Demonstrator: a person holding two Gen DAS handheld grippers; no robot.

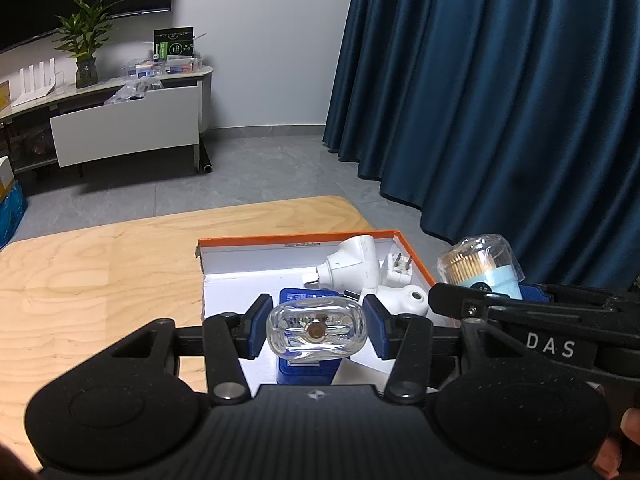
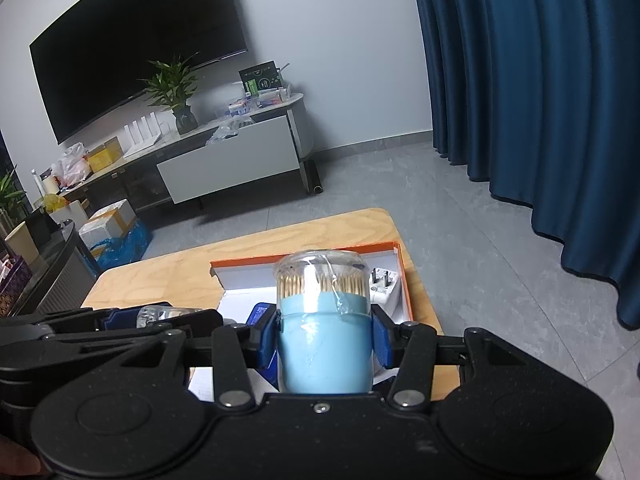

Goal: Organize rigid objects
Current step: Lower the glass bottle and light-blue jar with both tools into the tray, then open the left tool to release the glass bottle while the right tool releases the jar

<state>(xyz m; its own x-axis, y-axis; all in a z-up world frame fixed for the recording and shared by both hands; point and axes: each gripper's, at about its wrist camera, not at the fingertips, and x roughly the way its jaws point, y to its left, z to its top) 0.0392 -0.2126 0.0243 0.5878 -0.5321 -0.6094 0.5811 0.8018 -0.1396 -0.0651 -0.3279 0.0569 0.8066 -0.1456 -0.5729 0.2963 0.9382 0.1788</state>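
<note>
Left fingers (image 1: 256, 326): your blue pads sit just beside both ends of a small clear glass bottle (image 1: 316, 330); bottle base faces the camera; whether the pads press it or just bracket it I cannot tell.
Left gripper (image 1: 316, 330): held above the box, over a blue item (image 1: 304, 372) lying inside.
Right fingers (image 2: 383, 340): clamped on the light blue body of the toothpick jar (image 2: 323, 332); clear dome up, jar upright.
Right gripper (image 2: 323, 340): just beside your left one, above the box's near right part.
Box (image 1: 296, 240): shallow, orange rim, white floor, on the bench's far right area; its right wall runs close along the bench's right edge.
Box contents: white adapter (image 1: 352, 268) and a white plug (image 1: 398, 270) with prongs up, bunched in the far right corner; another white piece (image 1: 404, 300) just in front of them.
Open room in box: bare white floor on the far left half.
Bench (image 1: 100, 264): pale wood, rounded far corners; the left side is bare.
Beyond bench: grey floor (image 1: 260, 172), blue curtain (image 1: 500, 100) on your right.
</note>
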